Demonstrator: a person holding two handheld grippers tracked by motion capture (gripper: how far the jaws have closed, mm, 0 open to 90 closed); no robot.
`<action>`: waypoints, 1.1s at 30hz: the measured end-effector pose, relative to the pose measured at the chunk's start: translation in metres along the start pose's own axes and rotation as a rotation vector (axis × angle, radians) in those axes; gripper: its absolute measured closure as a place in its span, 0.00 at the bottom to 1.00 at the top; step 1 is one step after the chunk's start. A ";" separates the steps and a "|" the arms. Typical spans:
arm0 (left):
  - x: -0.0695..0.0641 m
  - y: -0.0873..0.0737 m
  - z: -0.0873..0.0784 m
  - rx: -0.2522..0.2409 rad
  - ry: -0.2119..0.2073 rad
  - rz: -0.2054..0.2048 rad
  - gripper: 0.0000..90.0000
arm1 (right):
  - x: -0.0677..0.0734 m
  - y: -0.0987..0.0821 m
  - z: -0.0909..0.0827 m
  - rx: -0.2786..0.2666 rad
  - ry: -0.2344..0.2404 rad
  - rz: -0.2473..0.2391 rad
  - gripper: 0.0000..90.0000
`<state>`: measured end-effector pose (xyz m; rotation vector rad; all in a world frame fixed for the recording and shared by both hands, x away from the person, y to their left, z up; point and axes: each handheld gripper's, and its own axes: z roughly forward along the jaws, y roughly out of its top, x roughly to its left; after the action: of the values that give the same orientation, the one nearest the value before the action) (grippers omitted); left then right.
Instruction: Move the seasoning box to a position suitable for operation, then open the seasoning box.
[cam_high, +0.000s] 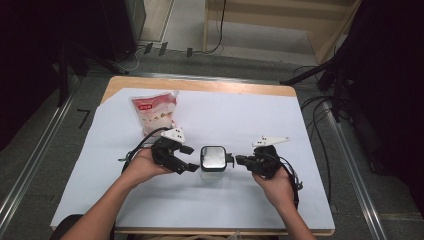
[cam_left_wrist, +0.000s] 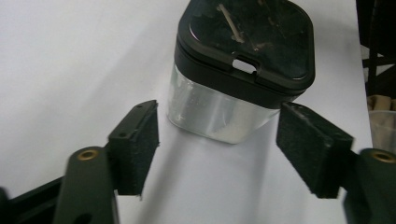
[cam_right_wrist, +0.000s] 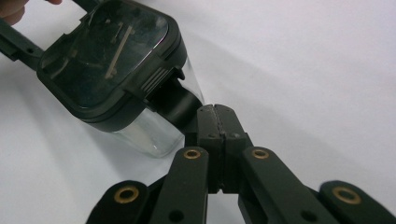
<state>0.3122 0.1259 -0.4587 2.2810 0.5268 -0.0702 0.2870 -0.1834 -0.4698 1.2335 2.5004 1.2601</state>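
Two grips for you: left gripper (cam_left_wrist: 217, 154) jaws wide, jar (cam_left_wrist: 243, 70) between, untouched; right gripper (cam_right_wrist: 215, 122) jaws shut against lid tab (cam_right_wrist: 173, 100). Clear walls rigid, slick, likely light; clamp the sides below lid.

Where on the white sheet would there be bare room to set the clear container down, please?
The white sheet is bare along its far edge right of the snack pouch, down its whole right side beyond the right gripper, and at the near left. It is crowded mid-table, where the left gripper and right gripper flank the clear container.
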 end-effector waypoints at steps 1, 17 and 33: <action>0.001 0.000 0.000 0.000 -0.003 0.010 0.29 | 0.001 0.000 0.001 0.003 0.000 -0.001 1.00; -0.006 0.009 0.019 0.028 -0.040 0.054 0.23 | 0.001 0.001 0.003 0.007 -0.003 0.008 1.00; -0.008 0.017 0.033 0.012 -0.021 0.083 0.16 | 0.001 -0.001 0.006 0.011 -0.008 0.040 1.00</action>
<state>0.3154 0.0899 -0.4683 2.3087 0.4215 -0.0560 0.2881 -0.1797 -0.4739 1.2943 2.4928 1.2487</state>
